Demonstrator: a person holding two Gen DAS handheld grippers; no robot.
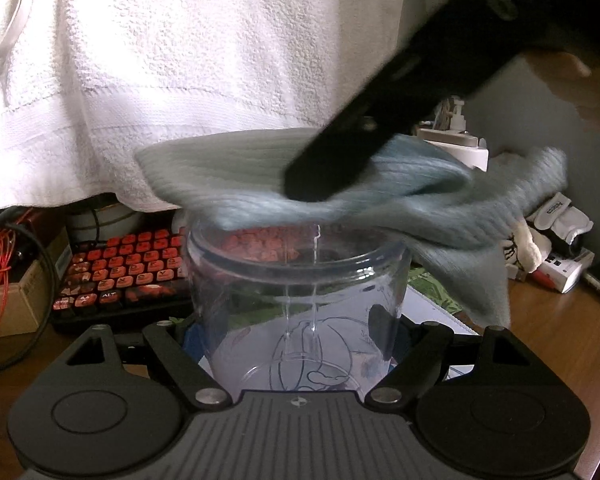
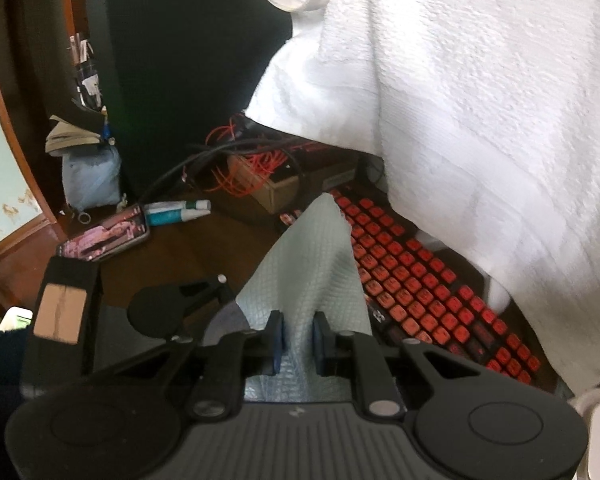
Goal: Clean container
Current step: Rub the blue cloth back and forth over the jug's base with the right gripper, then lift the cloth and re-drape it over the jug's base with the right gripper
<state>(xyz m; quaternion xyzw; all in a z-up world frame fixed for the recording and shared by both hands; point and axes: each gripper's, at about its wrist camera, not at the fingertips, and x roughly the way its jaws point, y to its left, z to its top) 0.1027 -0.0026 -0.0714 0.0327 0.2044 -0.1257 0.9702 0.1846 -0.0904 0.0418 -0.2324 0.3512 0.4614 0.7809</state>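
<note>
A clear plastic container (image 1: 296, 300) stands upright between the fingers of my left gripper (image 1: 296, 336), which is shut on its lower wall. One pad (image 1: 380, 332) shows through the plastic. A pale blue-grey cloth (image 1: 340, 196) lies over the container's rim, blurred by motion. The black body of my right gripper (image 1: 380, 120) comes down from the upper right onto it. In the right wrist view my right gripper (image 2: 299, 340) is shut on the cloth (image 2: 308, 272), which stands up in a peak between the pads. The container is hidden under the cloth in that view.
A black keyboard with red keys (image 1: 120, 272) (image 2: 420, 280) lies behind the container. A white towel (image 1: 180, 80) (image 2: 460, 120) hangs above it. A cardboard box with orange cables (image 1: 4, 280), a phone (image 2: 108, 236) and a tube (image 2: 176, 212) sit on the wooden desk (image 1: 560, 340).
</note>
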